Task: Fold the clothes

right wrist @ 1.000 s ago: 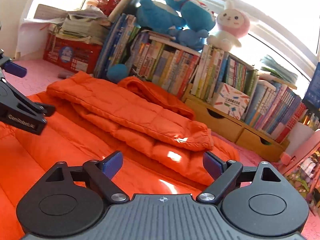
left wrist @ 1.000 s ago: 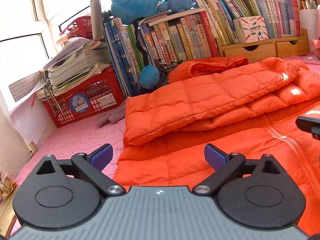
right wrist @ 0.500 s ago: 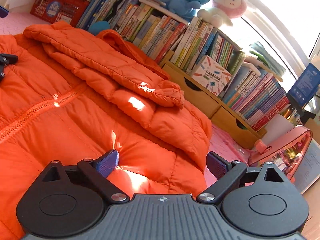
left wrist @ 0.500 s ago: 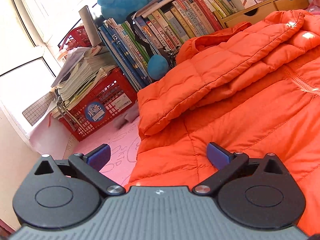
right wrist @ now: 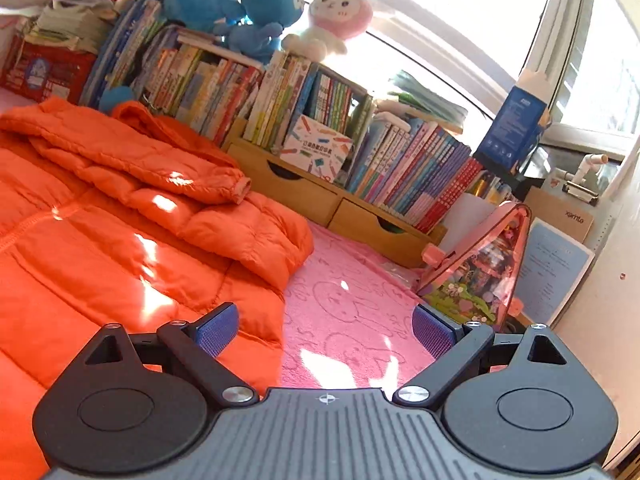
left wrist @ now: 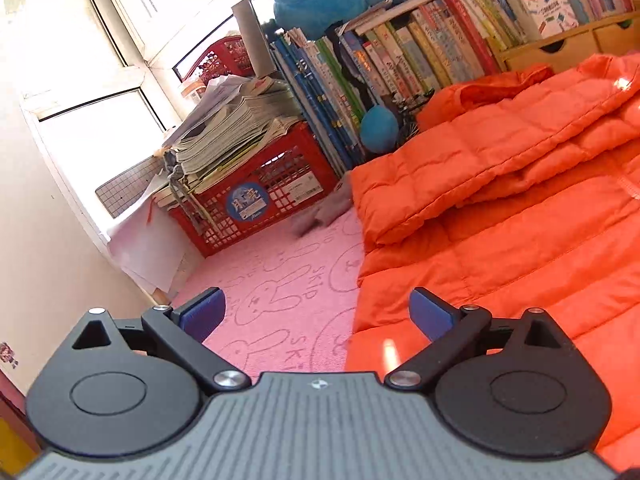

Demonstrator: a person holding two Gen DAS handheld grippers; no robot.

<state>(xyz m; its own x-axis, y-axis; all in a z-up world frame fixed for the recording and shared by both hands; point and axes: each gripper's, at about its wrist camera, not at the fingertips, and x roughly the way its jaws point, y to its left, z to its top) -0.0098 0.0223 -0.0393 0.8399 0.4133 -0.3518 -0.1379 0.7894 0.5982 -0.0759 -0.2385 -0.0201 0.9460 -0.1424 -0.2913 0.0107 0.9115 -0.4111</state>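
An orange quilted puffer jacket (left wrist: pixel 520 240) lies flat on a pink rabbit-print mat (left wrist: pixel 280 292), with a sleeve (left wrist: pixel 480 160) folded across its upper part. My left gripper (left wrist: pixel 316 314) is open above the jacket's left edge, its right finger over orange fabric, its left finger over the mat. In the right wrist view the same jacket (right wrist: pixel 120 240) fills the left half, the sleeve cuff (right wrist: pixel 236 186) resting on top. My right gripper (right wrist: pixel 326 330) is open over the jacket's right edge, holding nothing.
A red crate (left wrist: pixel 256 196) stacked with magazines stands at the mat's left back. Rows of books (right wrist: pixel 248 92) with plush toys (right wrist: pixel 248 4) on top line the back, above wooden drawers (right wrist: pixel 304 188). A pink toy case (right wrist: pixel 480 264) sits at the right.
Both grippers have swung outward: the left one from over the jacket's middle to its left edge, the right one to its right edge. Both stayed open.
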